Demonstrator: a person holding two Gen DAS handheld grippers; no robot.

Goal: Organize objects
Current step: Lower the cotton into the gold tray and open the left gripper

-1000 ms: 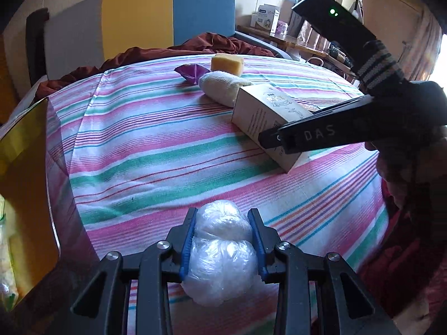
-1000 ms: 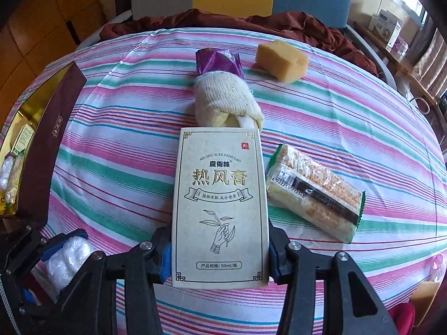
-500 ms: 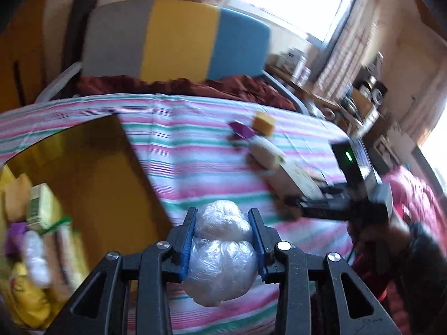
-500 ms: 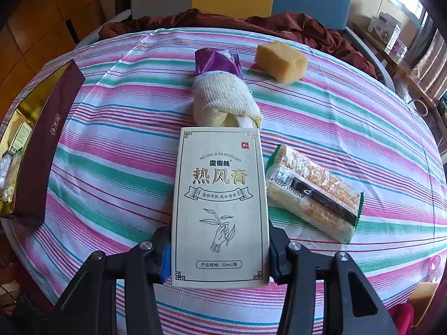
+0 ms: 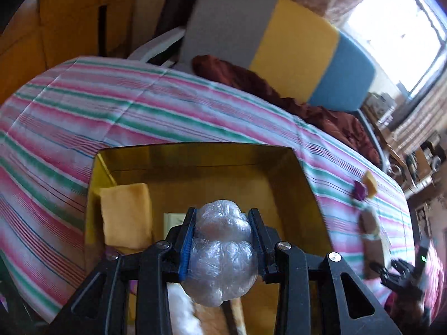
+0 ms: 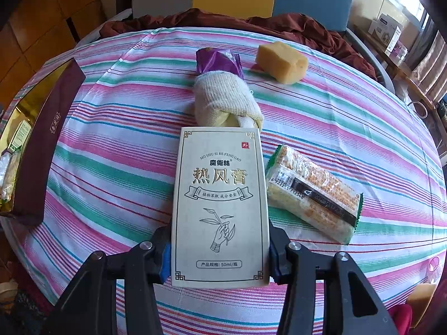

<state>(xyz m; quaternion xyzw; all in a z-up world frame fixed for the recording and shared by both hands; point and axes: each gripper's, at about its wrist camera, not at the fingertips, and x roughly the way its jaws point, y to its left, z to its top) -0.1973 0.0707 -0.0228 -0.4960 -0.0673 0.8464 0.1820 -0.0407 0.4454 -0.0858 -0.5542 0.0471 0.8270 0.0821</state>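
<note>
Above the gold-lined box (image 5: 195,153), my left gripper (image 5: 222,240) is clamping a plastic-wrapped bundle (image 5: 220,254), jaws nearly closed, inside its walls. Right gripper (image 6: 219,256) is pinching the cream carton (image 6: 220,209) on the table (image 6: 111,153), open cloth leftward.

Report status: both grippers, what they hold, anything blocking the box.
Left gripper shut on plastic-wrapped bundle, above open gold box. Right gripper shut on cream carton on striped cloth. Nothing blocking.
</note>
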